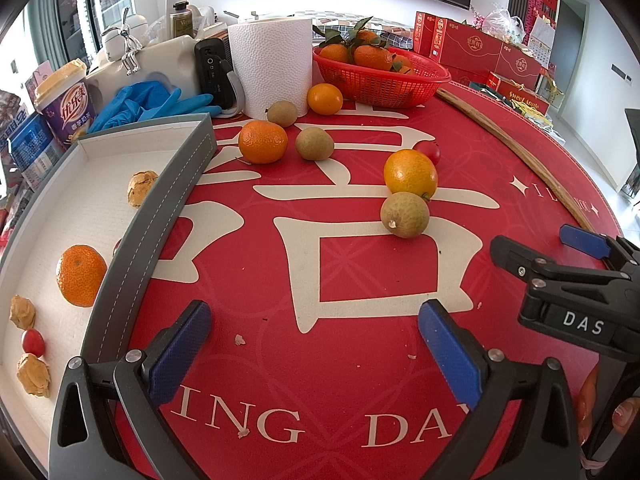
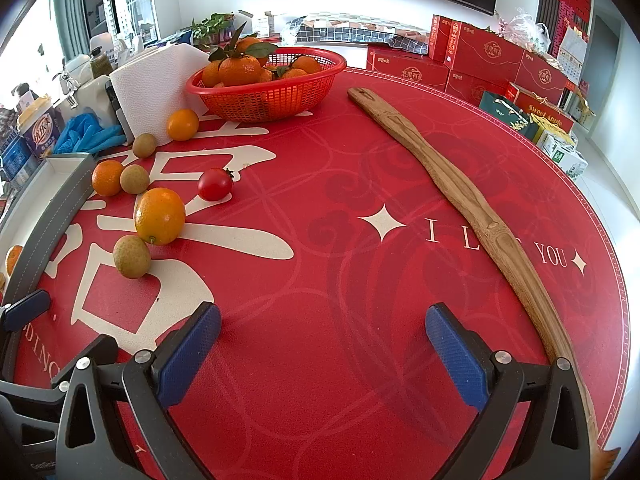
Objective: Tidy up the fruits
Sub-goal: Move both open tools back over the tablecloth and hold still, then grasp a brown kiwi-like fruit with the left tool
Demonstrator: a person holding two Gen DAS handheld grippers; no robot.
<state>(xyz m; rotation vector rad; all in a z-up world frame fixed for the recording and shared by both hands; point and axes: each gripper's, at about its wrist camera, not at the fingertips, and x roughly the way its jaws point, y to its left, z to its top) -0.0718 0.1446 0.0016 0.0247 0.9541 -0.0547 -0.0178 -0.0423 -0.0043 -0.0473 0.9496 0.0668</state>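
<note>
Loose fruit lies on the red tablecloth: a large orange (image 1: 410,171) (image 2: 159,216), a brown-green round fruit (image 1: 405,215) (image 2: 131,256) in front of it, a cherry tomato (image 1: 428,152) (image 2: 215,184), a mandarin (image 1: 263,141) (image 2: 107,177) and more small fruits behind. A grey tray (image 1: 172,204) (image 2: 48,216) on the left holds a mandarin (image 1: 81,275), a cherry tomato (image 1: 33,341) and walnuts (image 1: 34,374). My left gripper (image 1: 314,346) is open and empty beside the tray. My right gripper (image 2: 322,346) is open and empty, right of the fruit; it also shows in the left wrist view (image 1: 538,242).
A red basket (image 1: 380,80) (image 2: 264,92) of leafy mandarins stands at the back, next to a paper towel roll (image 1: 272,64) (image 2: 152,80). A long wooden stick (image 2: 472,216) (image 1: 516,148) lies along the right side. Blue gloves (image 1: 152,100), a cup and boxes crowd the left edge.
</note>
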